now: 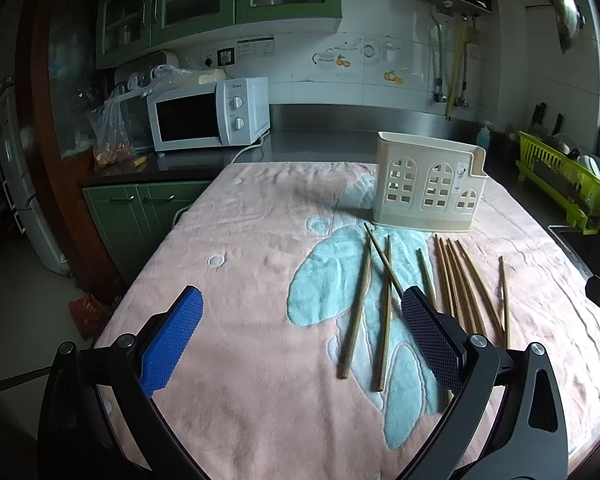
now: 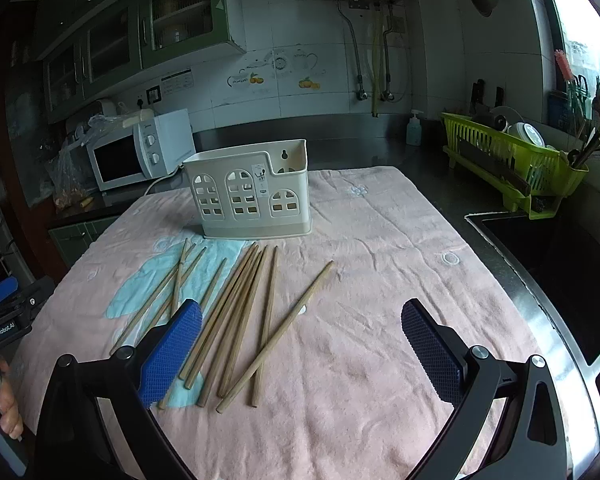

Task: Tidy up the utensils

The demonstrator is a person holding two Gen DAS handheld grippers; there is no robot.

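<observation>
Flanking scattered chopsticks (image 2: 236, 320), gaping right claw (image 2: 302, 340)

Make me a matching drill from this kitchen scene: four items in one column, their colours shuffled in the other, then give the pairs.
Items:
1. microwave
2. dish rack
3. utensil holder
4. towel

Colours:
A. pink with a pale blue patch
B. cream
C. white
D. lime green

Pairs: 1-C, 2-D, 3-B, 4-A
</observation>
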